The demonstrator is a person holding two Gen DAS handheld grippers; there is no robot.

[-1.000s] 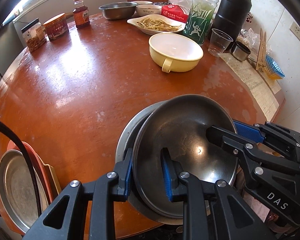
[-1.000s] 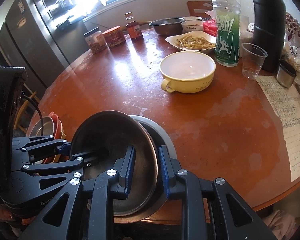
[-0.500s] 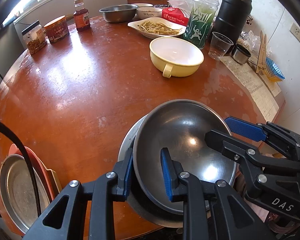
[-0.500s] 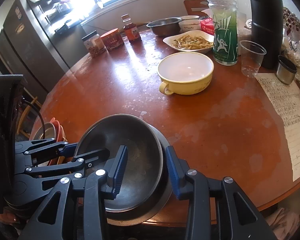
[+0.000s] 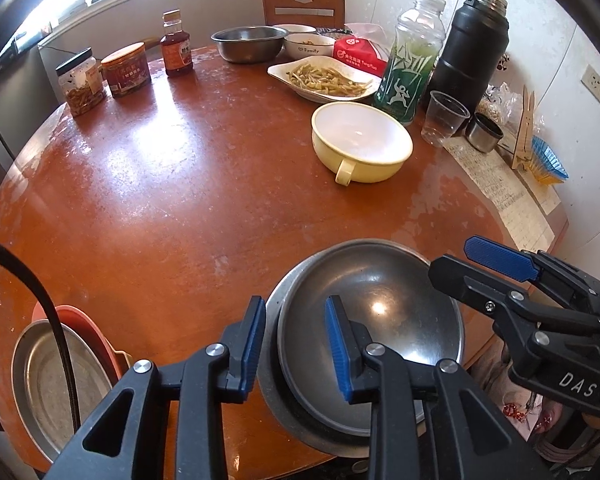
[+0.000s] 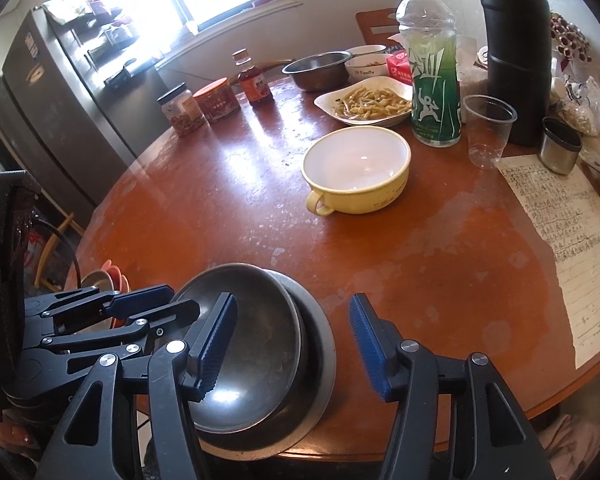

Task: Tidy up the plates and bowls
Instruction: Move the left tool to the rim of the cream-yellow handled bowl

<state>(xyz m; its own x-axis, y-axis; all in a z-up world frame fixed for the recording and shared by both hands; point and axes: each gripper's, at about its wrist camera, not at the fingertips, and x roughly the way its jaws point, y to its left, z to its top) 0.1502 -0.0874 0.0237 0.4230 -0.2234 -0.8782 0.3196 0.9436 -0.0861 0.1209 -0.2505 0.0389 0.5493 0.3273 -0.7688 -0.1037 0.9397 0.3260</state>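
A dark metal plate [image 5: 380, 320] [image 6: 252, 340] lies nested in a wider steel plate [image 5: 288, 428] [image 6: 320, 340] at the near edge of the round table [image 5: 160, 200]. My left gripper [image 5: 296, 344] [image 6: 156, 308] straddles the plates' left rim. Its jaws are opening, and the pads look just off the rim. My right gripper [image 6: 292, 344] [image 5: 448, 256] is open over the right rim with its jaws still widening, touching nothing. Farther back sits a yellow handled bowl [image 5: 360, 140] [image 6: 356, 164]. A steel bowl [image 5: 248, 42], a white bowl [image 5: 308, 44] and a dish of food [image 5: 324, 80] stand at the far edge.
Beyond the table's left edge, lower down, is a steel plate on orange plates [image 5: 60, 380] [image 6: 100, 280]. A green bottle [image 5: 412, 64], black flask [image 5: 472, 52], plastic cup [image 5: 444, 118], small steel cup [image 5: 484, 132] and paper sheet [image 6: 560, 216] crowd the right. Jars [image 5: 124, 68] stand far left.
The dark plate went from tilted and lifted to lying flat in the steel plate. The right gripper let go of its rim and opened wide. The left jaws eased slightly.
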